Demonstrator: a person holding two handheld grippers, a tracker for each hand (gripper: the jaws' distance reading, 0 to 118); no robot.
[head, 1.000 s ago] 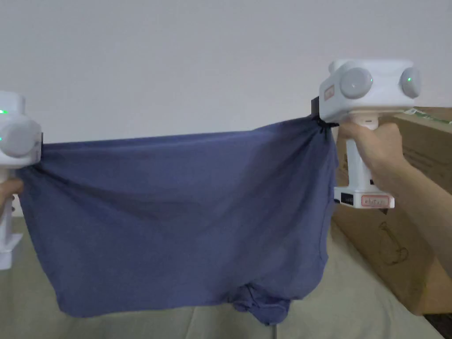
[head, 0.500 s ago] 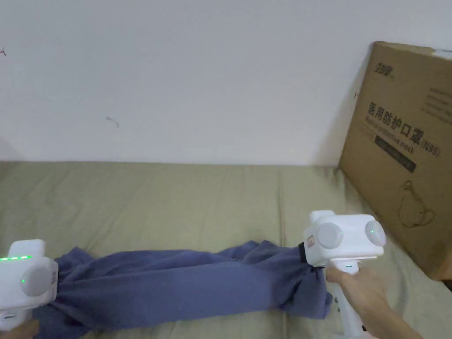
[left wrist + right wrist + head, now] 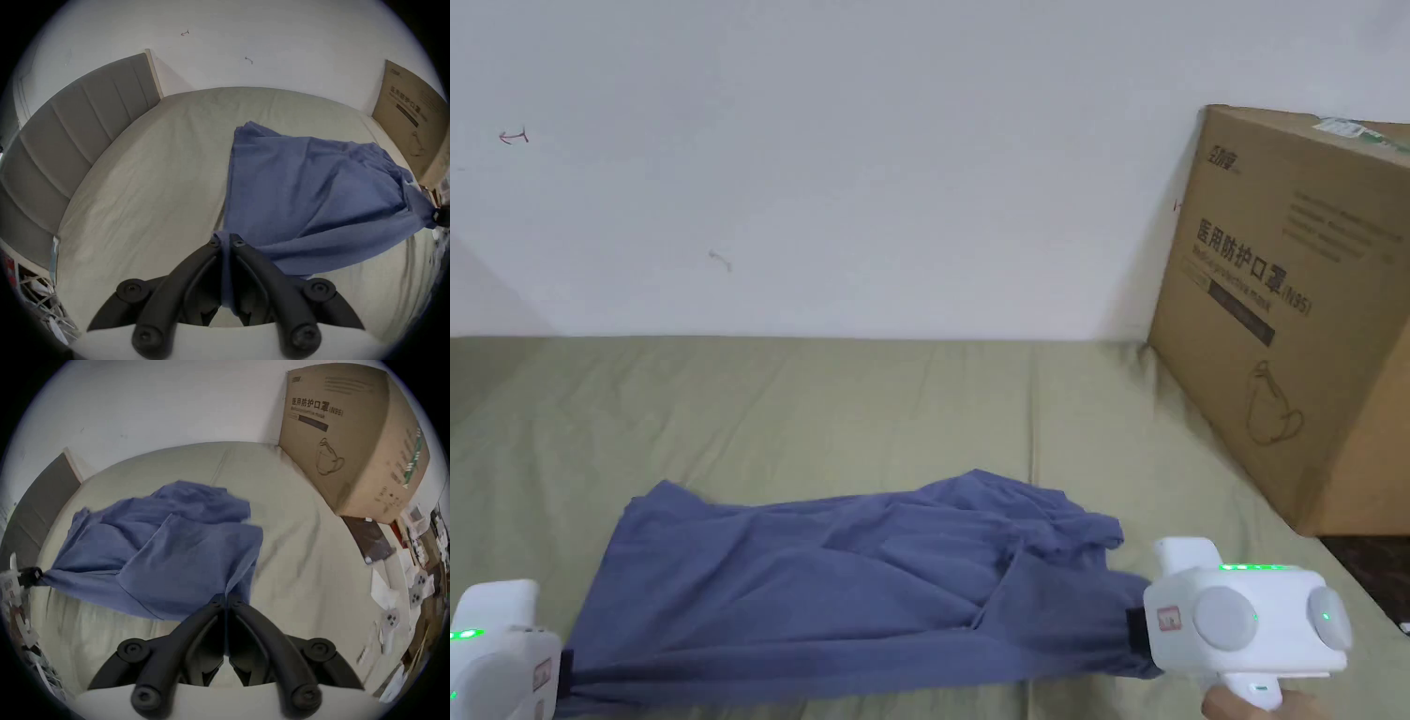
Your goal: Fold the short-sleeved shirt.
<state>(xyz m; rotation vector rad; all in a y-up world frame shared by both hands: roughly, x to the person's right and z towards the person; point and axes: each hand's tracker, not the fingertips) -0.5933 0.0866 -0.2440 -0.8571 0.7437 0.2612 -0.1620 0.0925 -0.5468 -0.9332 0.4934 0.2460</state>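
The blue shirt (image 3: 844,581) lies rumpled on the bed (image 3: 825,403), spread along its near edge. The left gripper (image 3: 225,240) has its fingers clamped on one near corner of the cloth, and the right gripper (image 3: 226,597) pinches the other. A cardboard box (image 3: 1294,309) stands at the bed's right side against the wall.

Bed (image 3: 844,394) with olive sheet — a blue shirt (image 3: 825,581) lies rumpled on it; a cardboard box (image 3: 1294,309) stands at its right edge.
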